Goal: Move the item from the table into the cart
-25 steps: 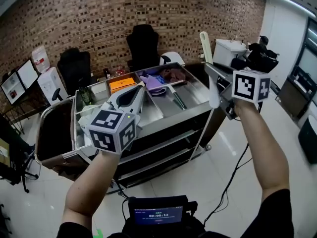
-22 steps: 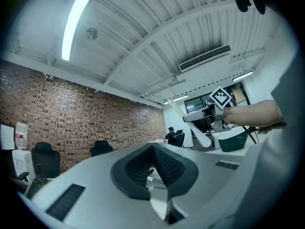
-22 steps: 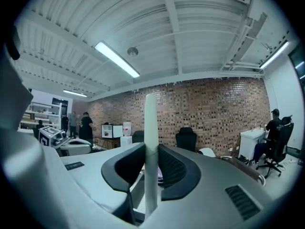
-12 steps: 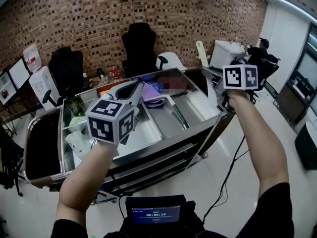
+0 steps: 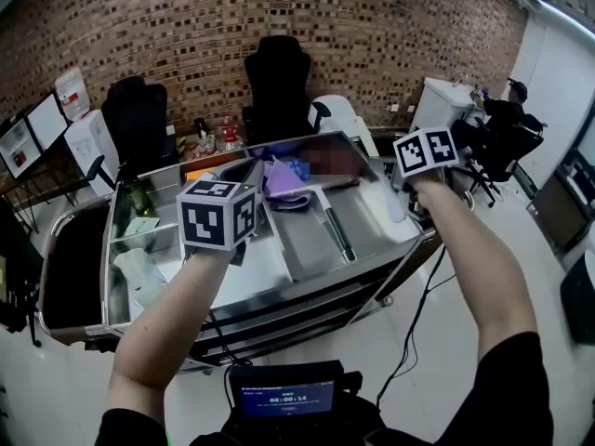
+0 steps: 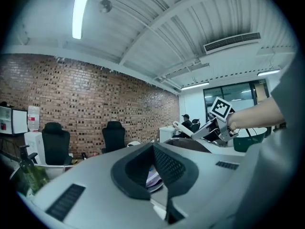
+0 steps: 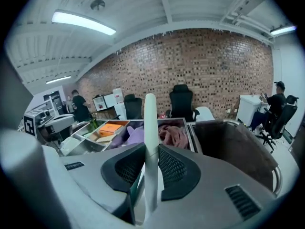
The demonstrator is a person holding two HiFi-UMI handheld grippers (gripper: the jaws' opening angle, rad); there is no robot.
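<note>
We brought the right gripper (image 7: 151,149) toward the cart (image 5: 367,226), clamped mid-shaft on a seemingly light, stiff pale utensil (image 7: 150,113); left gripper (image 6: 153,146) closed, empty.

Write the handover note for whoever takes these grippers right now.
Left gripper: shut, empty, held over the steel compartment cart.
Right gripper: shut on the long pale flat plastic-looking stick, at the cart's right end.
Done: the stick is gripped and brought to the cart.
Left: lower it into a compartment, then open the jaws.
</note>
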